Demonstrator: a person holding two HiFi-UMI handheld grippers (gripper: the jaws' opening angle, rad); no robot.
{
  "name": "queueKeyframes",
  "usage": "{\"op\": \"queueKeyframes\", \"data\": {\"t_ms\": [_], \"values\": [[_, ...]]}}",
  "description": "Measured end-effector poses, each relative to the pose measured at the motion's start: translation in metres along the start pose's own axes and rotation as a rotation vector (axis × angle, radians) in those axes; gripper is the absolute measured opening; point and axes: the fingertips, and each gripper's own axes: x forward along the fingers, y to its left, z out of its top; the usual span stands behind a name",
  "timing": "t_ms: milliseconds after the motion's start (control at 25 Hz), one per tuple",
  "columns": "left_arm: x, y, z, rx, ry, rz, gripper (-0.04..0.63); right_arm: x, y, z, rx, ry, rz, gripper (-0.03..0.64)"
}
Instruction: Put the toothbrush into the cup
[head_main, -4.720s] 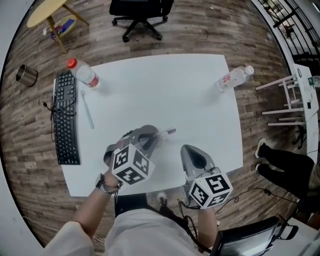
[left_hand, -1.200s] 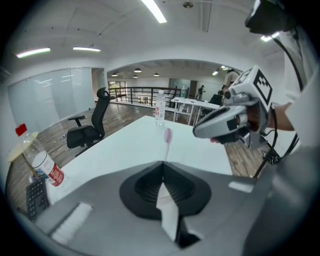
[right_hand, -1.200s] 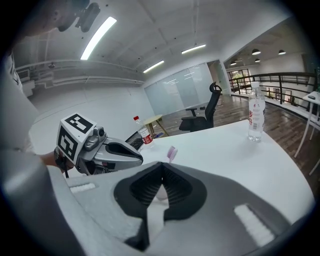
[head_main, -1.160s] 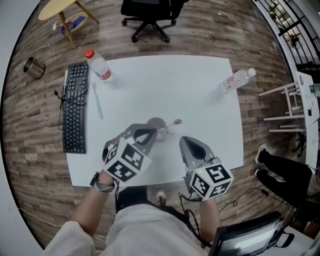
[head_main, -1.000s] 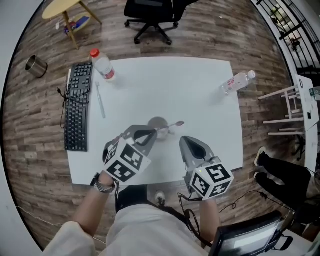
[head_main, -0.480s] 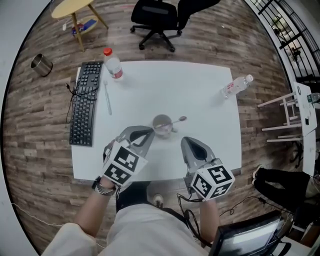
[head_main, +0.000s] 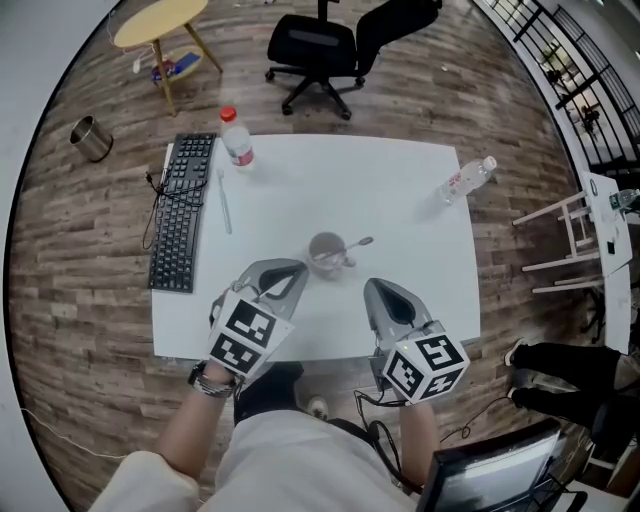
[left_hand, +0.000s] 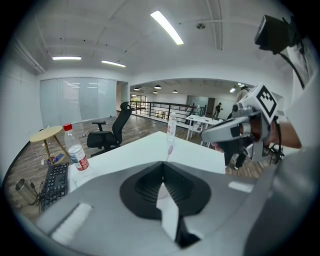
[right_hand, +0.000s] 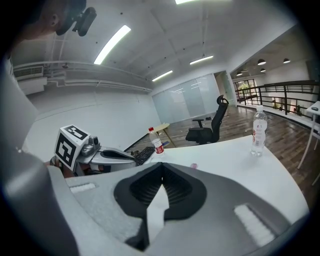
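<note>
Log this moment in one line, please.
toothbrush: in cup, head past rim | cup: upright on table | left gripper: shut, empty, near cup | right gripper: shut, empty

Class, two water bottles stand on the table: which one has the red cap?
The bottle beside the keyboard, at the far left corner of the table. The other bottle, near the far right corner, has a pale cap.

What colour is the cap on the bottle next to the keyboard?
Red. The cap shows best in the left gripper view.
</note>
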Motion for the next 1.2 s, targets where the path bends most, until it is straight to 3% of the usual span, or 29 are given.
{"op": "queueKeyframes", "data": {"t_ms": [560,1200], "values": [[-0.027,-0.021,0.015,-0.017,-0.07,0.038,0.008,-0.023,0.015,0.014,-0.046,-0.05,0.014,0.002],[-0.062,-0.049,0.029,0.058,-0.118,0.092,0.008,-0.051,0.036,0.016,-0.097,-0.09,0.034,0.002]]}}
